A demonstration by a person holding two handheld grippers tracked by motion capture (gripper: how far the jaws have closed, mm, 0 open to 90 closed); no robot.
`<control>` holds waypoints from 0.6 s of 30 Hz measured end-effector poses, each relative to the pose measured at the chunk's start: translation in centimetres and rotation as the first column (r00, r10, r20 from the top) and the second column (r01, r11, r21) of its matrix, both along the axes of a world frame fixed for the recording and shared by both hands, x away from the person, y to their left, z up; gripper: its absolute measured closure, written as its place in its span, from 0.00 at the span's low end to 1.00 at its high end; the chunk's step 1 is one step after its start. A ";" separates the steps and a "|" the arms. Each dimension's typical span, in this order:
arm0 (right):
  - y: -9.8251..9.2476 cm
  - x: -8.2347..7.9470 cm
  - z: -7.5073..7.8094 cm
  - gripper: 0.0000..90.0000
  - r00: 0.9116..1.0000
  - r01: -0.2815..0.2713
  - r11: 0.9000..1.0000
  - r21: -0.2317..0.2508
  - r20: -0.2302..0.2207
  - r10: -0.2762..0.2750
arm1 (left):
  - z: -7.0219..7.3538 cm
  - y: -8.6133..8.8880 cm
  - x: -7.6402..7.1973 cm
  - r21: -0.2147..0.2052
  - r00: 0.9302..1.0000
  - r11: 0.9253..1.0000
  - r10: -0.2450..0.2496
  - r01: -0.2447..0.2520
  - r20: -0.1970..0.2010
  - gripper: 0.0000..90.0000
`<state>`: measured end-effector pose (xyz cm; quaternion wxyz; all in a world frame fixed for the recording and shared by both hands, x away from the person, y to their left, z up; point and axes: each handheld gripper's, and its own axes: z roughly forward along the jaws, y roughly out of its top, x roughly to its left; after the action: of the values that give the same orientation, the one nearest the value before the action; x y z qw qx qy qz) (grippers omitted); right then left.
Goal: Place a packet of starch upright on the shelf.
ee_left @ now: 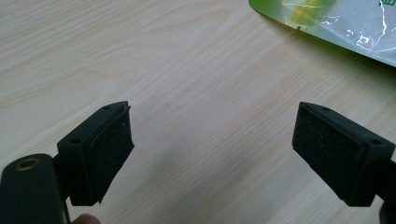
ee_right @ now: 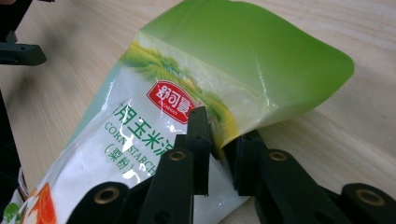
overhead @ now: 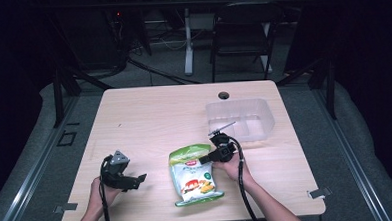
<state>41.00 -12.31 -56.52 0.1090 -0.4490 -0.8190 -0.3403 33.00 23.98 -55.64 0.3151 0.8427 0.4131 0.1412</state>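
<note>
The green and white corn starch bag (overhead: 194,174) lies flat near the front edge of the table (overhead: 149,117), between the person's two hands. The right gripper (ee_right: 217,154) has its jaws nipped on the bag's side edge close to the green top; in the right gripper view the film puckers and lifts between the pads, so the bag reads as held, though only by a thin fold. How deep that fold reaches into the jaws is hard to judge, since the jaws hide the pinch point.

The step in hand looks like lifting the bag toward the clear plastic container (overhead: 242,119), which stands just beyond the right hand (overhead: 231,164). To do it well, keep the jaws clamped firmly, raise slowly so the heavy lower end swings free without tearing loose, and carry it low over the container's near wall before letting go.

The left gripper (ee_left: 212,154) rests apart on the left with its jaws wide, nothing between them, and only bare wood below.
</note>
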 end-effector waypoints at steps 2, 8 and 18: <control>0.0 -0.1 0.0 0.93 1.000 -0.002 1.000 0.011 0.006 0.002 | 0.0 0.0 0.0 -0.001 1.000 1.000 0.001 -0.001 0.000 0.13; -0.5 -0.5 0.7 0.96 1.000 -0.019 1.000 0.020 0.025 0.018 | 0.1 0.1 0.0 -0.003 1.000 1.000 -0.005 0.005 -0.007 0.13; -1.3 -1.1 2.2 0.96 0.998 -0.032 0.998 0.049 0.051 0.029 | 0.1 0.2 0.0 -0.007 1.000 1.000 0.000 0.000 -0.001 0.13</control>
<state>39.88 -13.56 -54.34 0.1047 -0.4249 -0.8196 -0.3698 32.98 24.17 -55.53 0.3177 0.8417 0.4137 0.1393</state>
